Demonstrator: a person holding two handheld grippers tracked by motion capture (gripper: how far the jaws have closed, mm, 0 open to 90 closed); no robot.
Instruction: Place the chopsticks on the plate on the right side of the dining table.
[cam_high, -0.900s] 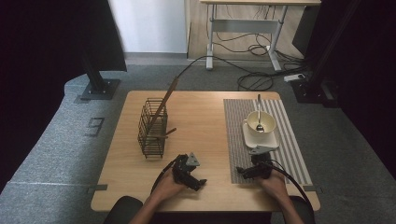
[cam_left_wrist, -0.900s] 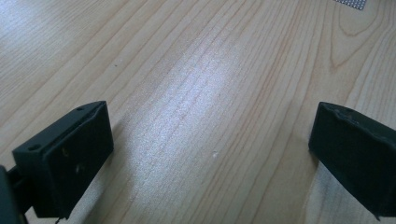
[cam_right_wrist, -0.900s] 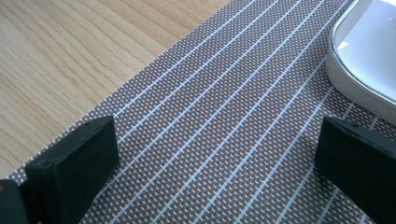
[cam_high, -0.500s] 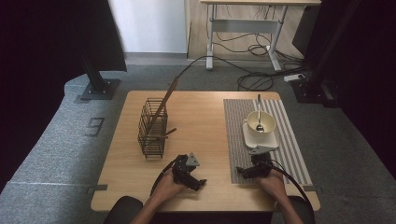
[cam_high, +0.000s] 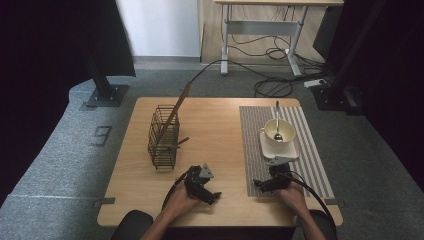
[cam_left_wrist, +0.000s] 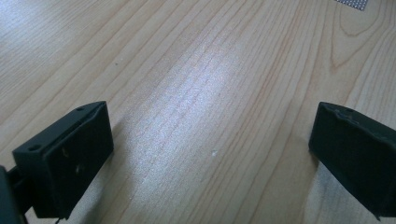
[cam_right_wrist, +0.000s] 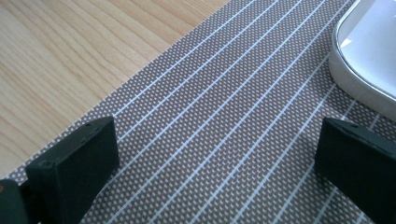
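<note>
A grey carpeted floor (cam_high: 60, 165) surrounds a pale wooden bench (cam_high: 215, 130), with a second desk (cam_high: 280, 15) and loose cables beyond its far edge and dark curtains to both sides. A striped grey mat (cam_high: 255, 150) covers the bench's right part; on it, toward the far edge, a white saucer (cam_high: 292, 154) carries a white cup (cam_high: 278, 131) with a spoon (cam_high: 277, 125) standing in it. A wire basket (cam_high: 163, 136) stands near the left edge, a wooden stick (cam_high: 176, 110) leaning out of it.

The left gripper (cam_high: 209, 196) rests released on bare wood near the near edge, jaws wide apart. The right gripper (cam_high: 262, 184) lies released on the mat's near end, just beside the saucer, whose rim is cut off in the right gripper view.

Both grippers and every object sit as they did a moment ago.
</note>
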